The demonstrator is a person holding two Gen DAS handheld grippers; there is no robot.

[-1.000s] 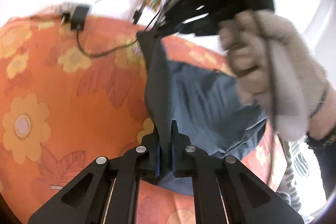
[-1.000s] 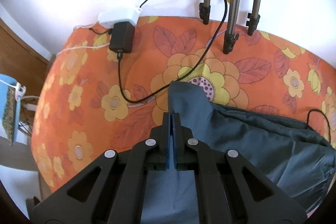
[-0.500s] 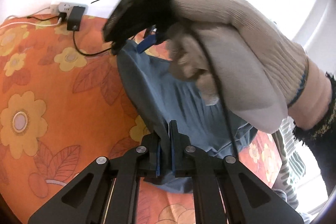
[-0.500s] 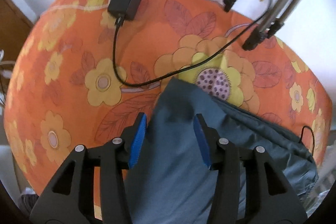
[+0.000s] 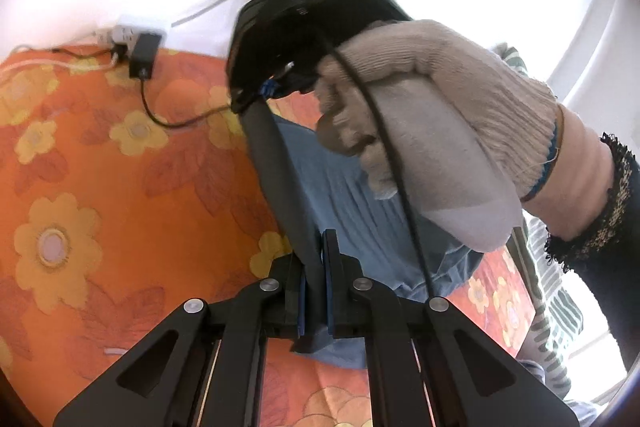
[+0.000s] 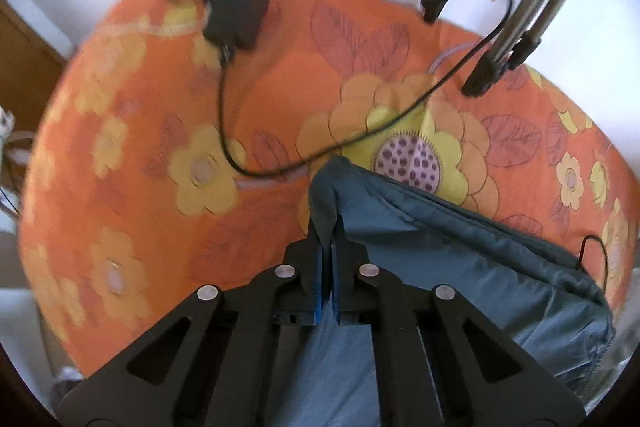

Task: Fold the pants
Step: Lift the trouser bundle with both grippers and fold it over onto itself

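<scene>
The pants [image 6: 460, 267], blue-grey, lie bunched on the orange flowered bedspread [image 6: 132, 155], just this side of its big yellow flower. The right gripper [image 6: 329, 251] has let go and its jaws have just been closing again, now pinched tight on the corner of cloth nearest that flower. The left gripper [image 5: 314, 267] stays clamped on a taut edge. With both ends held, a fold looks ready to begin.
</scene>
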